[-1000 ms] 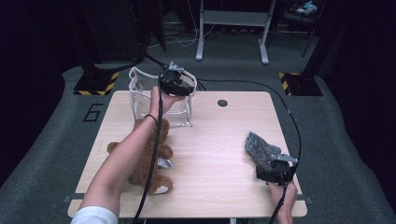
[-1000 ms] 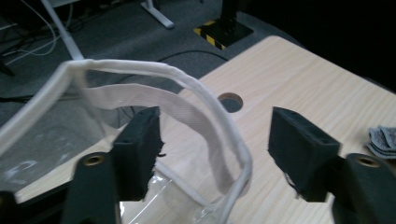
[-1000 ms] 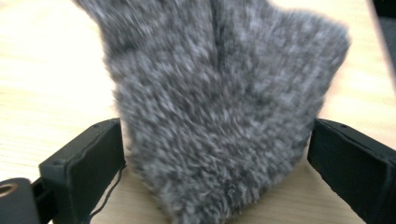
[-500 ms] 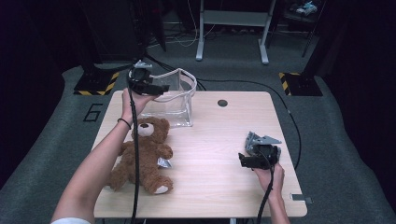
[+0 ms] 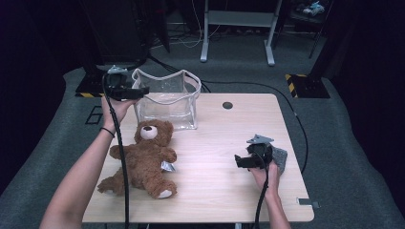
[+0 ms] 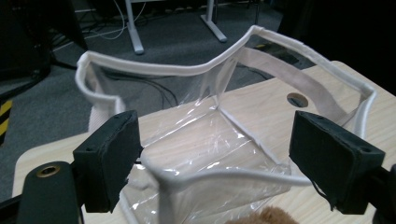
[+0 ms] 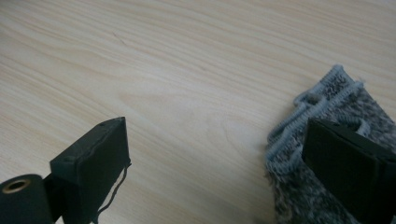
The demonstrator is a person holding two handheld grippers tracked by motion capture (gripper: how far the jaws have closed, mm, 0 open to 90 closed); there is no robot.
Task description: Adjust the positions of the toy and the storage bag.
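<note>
The left claw [image 5: 136, 91] hung at the counter's [image 5: 215, 191] far left edge, its jaws having just been opening and now standing wide with nothing pinched, just left of the clear bag's [image 5: 167, 98] white rim. The right claw [image 5: 241, 161] hovered near the right edge, spread and empty, beside the grey knit cloth [image 7: 327, 182]. The teddy bear [image 5: 143, 160] lay near left, bare wood between.

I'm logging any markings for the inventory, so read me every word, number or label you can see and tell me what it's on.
"6": a large figure on the grey floor mat, left of the table; partly hidden by the left gripper, so not certain.
Teddy bear: a small tag on it, too small to read.
</note>
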